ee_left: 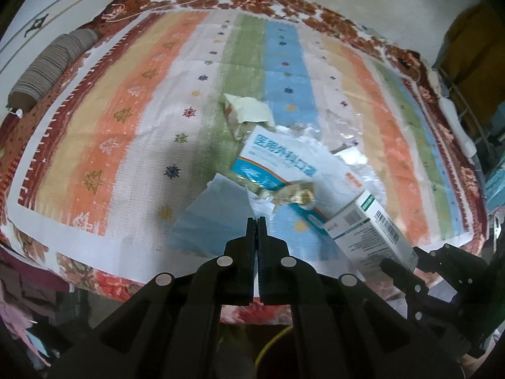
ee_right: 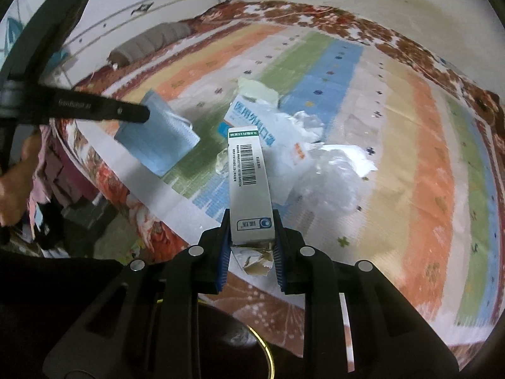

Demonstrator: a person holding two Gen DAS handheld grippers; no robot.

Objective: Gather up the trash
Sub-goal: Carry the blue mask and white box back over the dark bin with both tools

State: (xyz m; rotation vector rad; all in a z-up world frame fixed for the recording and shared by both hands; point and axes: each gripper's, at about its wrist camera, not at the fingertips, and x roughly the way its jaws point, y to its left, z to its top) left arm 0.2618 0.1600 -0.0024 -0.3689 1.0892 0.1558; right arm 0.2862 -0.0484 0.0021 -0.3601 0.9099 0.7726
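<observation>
Two light items held: left gripper (ee_left: 256, 221) clenches limp blue face mask (ee_left: 208, 218); right gripper (ee_right: 251, 246) grasps stiff medicine carton (ee_right: 249, 186) by its near end

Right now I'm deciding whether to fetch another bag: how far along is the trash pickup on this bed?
Midway, nothing visibly binned yet. In hand: the left tool is shut on the blue face mask, and the right tool grips the white carton. Left on the striped mat: the mask packet, a cream wrapper, a crumpled foil wrapper and clear plastic.
</observation>
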